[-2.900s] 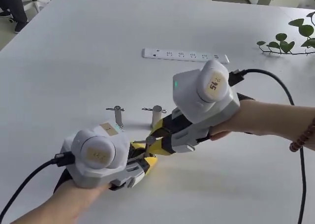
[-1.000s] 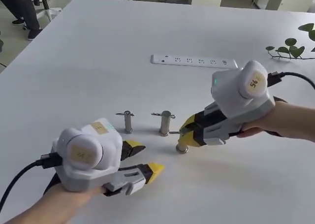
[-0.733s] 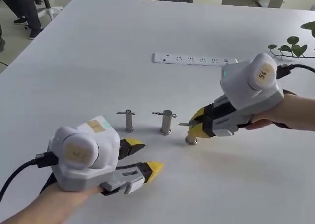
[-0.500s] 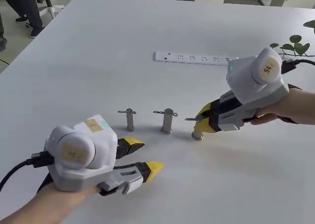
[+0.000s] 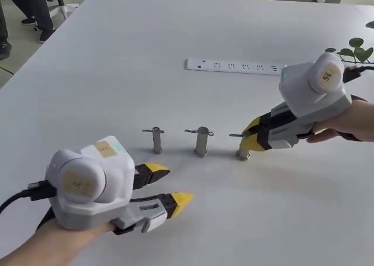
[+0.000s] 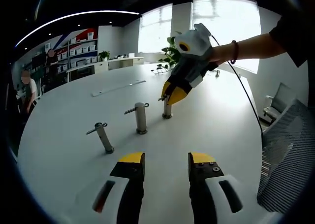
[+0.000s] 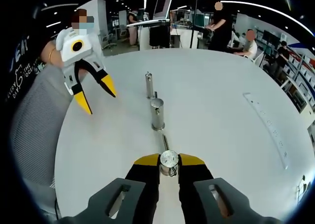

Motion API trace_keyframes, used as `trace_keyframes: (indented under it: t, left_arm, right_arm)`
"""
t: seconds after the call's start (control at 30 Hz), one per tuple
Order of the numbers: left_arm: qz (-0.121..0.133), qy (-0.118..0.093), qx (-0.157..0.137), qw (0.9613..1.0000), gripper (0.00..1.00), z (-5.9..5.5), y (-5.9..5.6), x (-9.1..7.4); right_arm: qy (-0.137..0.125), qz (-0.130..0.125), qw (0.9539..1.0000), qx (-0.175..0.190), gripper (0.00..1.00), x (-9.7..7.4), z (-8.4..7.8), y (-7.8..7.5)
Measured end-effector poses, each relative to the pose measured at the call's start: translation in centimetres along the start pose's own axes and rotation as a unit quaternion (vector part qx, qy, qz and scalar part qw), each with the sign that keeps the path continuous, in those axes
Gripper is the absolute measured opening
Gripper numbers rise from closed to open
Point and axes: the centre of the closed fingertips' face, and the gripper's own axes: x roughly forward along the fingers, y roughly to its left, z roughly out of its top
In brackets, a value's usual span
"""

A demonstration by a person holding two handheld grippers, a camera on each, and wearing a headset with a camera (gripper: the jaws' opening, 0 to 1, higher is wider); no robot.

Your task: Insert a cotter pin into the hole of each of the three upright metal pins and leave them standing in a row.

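The right tool [image 5: 250, 138] is closed on the head of the third pin [image 7: 169, 158]. One yellow-tipped jaw sits on each side of the head, and the pin's foot is down on the white counter [image 5: 117, 55]. A cotter pin [image 5: 235, 135] sticks out sideways from just below the jaws and points toward the middle pin [image 5: 201, 142]. The middle pin and the first pin [image 5: 156, 140] stand free and upright, each with its own thin cotter through the top. All three pins stand in one line across the counter.

The left tool [image 6: 166, 161] is held low and near the person, well apart from the row. Its jaws are spread wide with nothing between them.

A round sticker on the back of the right tool carries two digits, too turned to read for sure. The left tool has a pale round sticker and a small square one, both too blurred to read. A power strip [image 5: 234, 66] lies farther back on the counter.
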Motion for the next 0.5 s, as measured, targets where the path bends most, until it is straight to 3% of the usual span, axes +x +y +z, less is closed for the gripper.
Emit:
trace_keyframes:
  t: [0.5]
  left_arm:
    - [0.004,-0.016,-0.01,0.9998,0.34,1.2,0.0,-0.6]
  right_arm:
    - [-0.012,0.015,0.9998,0.002,0.09,0.0,0.0,0.1]
